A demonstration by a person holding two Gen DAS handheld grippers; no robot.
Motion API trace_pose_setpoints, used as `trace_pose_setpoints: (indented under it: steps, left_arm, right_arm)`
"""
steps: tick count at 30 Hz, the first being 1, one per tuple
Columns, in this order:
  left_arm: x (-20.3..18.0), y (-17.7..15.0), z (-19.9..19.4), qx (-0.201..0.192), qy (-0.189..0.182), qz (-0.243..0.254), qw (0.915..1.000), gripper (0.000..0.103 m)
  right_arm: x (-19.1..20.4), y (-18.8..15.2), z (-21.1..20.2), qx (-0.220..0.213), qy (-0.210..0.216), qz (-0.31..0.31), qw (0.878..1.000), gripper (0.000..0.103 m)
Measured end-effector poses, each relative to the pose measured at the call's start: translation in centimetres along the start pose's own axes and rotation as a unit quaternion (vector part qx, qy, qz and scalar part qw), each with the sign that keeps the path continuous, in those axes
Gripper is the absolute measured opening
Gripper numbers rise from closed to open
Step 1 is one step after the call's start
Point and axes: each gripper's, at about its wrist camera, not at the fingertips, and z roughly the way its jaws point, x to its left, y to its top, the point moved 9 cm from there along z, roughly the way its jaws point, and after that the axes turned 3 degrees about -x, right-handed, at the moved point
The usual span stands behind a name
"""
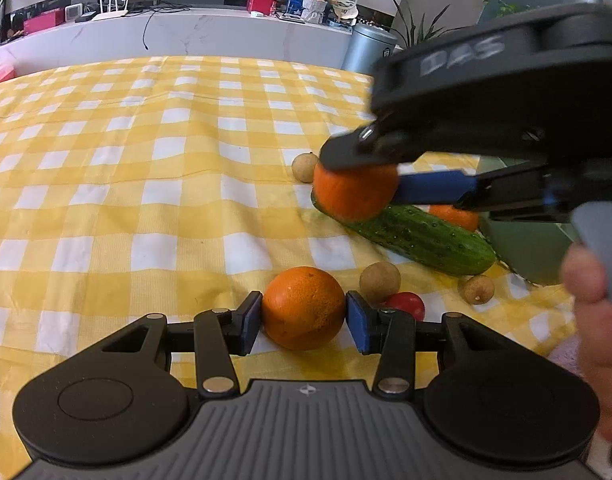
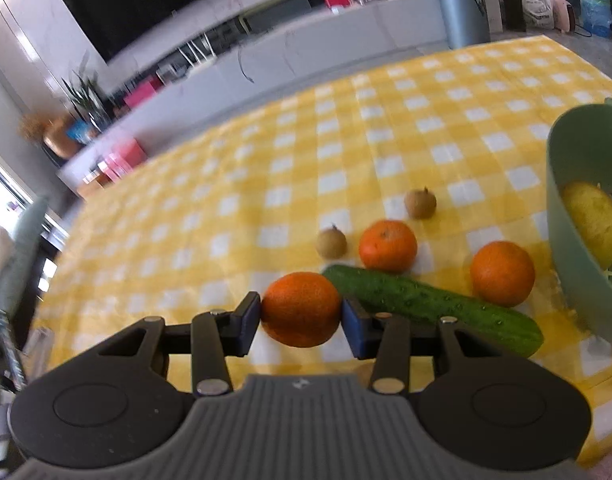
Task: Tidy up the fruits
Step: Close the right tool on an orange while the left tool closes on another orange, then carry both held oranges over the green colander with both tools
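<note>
The yellow-and-white checked cloth [image 1: 146, 184] covers the whole table. On the right there's one green bowl [image 2: 573, 216] with a single yellow fruit [image 2: 595, 228] in it, maybe a lemon, hard to say through the blur.

One cucumber [image 2: 429, 304] lies flat just beside the bowl.

Oranges: I count four. The left gripper [image 1: 304, 314] has its blue pads pressed on both sides of one orange [image 1: 304, 308] that sits on the cloth. The right gripper [image 2: 301, 314] is clamped on a second orange [image 2: 301, 309], which looks lifted just over the near end of the cucumber. Two loose oranges sit behind the cucumber, one mid-cloth [image 2: 387, 246] and one near the bowl [image 2: 502, 273].

One small red tomato-looking thing [image 1: 407, 305] is tucked right next to the left gripper's right pad.

Little brown round fruits: five total. Three in the left view [image 1: 379, 282] [image 1: 475, 289] [image 1: 304, 167], and two more behind the oranges in the right view [image 2: 331, 243] [image 2: 420, 203].
</note>
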Motion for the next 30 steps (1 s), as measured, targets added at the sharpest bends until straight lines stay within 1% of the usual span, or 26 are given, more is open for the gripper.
trace_pose_setpoints:
  steps: [5, 8, 11, 15, 19, 21, 25, 30]
  left_arm:
    - [0.3, 0.4, -1.2, -0.028, 0.014, -0.010, 0.9995, 0.051]
    - [0.3, 0.6, -1.7, -0.036, 0.016, -0.008, 0.9992, 0.051]
    - [-0.1, 1.0, -2.4, -0.050, 0.009, -0.005, 0.9987, 0.051]
    - [-1.0, 2.0, -3.4, -0.070, -0.001, 0.009, 0.9975, 0.051]
    - [-2.5, 3.4, -4.5, -0.086, -0.022, 0.018, 0.9959, 0.051]
    - [-3.5, 3.9, -4.7, -0.087, -0.033, 0.025, 0.9954, 0.051]
    - [-6.1, 4.9, -5.2, -0.083, -0.053, 0.045, 0.9942, 0.051]
    - [-9.2, 5.9, -4.8, -0.077, -0.083, 0.065, 0.9914, 0.051]
  right_arm:
    - [-0.2, 0.9, -2.6, -0.032, 0.038, 0.017, 0.999, 0.041]
    - [-0.4, 1.3, -3.8, -0.044, 0.050, 0.023, 0.997, 0.041]
    - [-0.9, 1.5, -5.0, -0.055, 0.057, 0.028, 0.996, 0.041]
    - [-1.9, 1.9, -6.2, -0.072, 0.057, 0.037, 0.995, 0.041]
    - [-3.2, 3.0, -8.1, -0.097, 0.064, 0.054, 0.992, 0.041]
    - [-3.8, 3.5, -9.2, -0.110, 0.063, 0.053, 0.991, 0.041]
    - [-5.4, 4.5, -11.4, -0.138, 0.043, 0.051, 0.988, 0.041]
    - [-8.7, 5.2, -13.6, -0.167, 0.018, 0.067, 0.983, 0.041]
